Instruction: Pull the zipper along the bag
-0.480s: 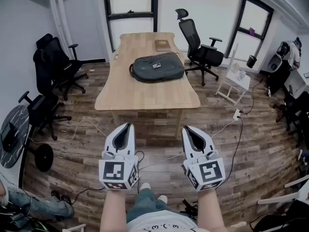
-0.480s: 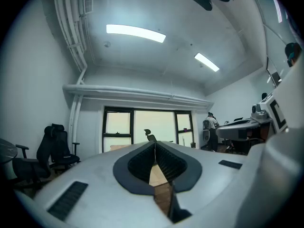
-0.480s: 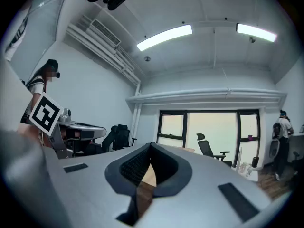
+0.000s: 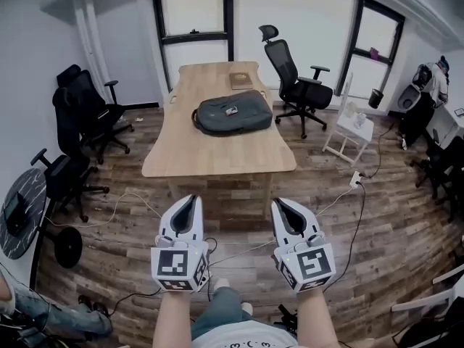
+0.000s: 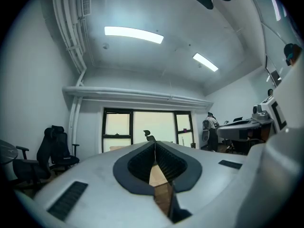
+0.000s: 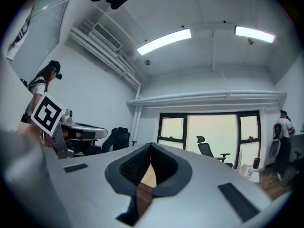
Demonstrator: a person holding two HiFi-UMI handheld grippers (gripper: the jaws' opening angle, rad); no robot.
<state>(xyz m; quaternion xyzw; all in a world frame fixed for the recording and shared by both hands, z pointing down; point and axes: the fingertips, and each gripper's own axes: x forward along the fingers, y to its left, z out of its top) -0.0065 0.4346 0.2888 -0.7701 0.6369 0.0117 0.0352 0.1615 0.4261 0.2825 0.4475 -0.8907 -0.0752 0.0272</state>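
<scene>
In the head view, a dark grey fabric bag (image 4: 232, 112) is seen lying on the light wooden tabletop (image 4: 217, 154), well apart from the white left gripper (image 4: 190, 200) and white right gripper (image 4: 279, 203). Compared with half a second ago, little is altered and no approach is made, so the zipper pull is judged not begun. The bag's contents cannot be told.

In the left gripper view, the jaws are seen closed on nothing.

In the right gripper view, the jaws are likewise closed and empty.
</scene>
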